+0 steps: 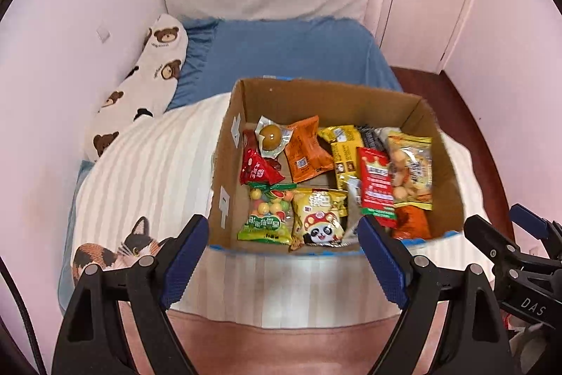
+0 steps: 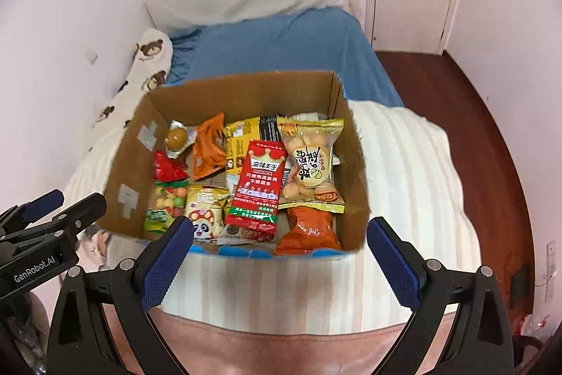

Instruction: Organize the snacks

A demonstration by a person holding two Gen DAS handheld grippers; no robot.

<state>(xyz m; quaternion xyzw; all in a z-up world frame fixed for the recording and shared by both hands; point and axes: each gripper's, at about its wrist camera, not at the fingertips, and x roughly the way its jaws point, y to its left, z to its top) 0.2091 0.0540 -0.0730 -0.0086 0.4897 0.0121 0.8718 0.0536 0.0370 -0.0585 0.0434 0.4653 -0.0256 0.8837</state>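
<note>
"GenRobot.AI" stands in white on the left gripper (image 2: 52,206) body in the right wrist view, "DAS" on the right gripper (image 1: 520,234) body in the left wrist view, and "麻辣王子" on the red snack packet (image 2: 258,188) in the box

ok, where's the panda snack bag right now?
In the cardboard box, against its near wall: the panda bag lies between the fruit-candy bag and the red packet.

Cardboard box (image 1: 246,143) of snack packets (image 1: 318,217) on striped white duvet (image 1: 147,164); left claw (image 1: 284,255) open, empty, near box's front edge.
</note>
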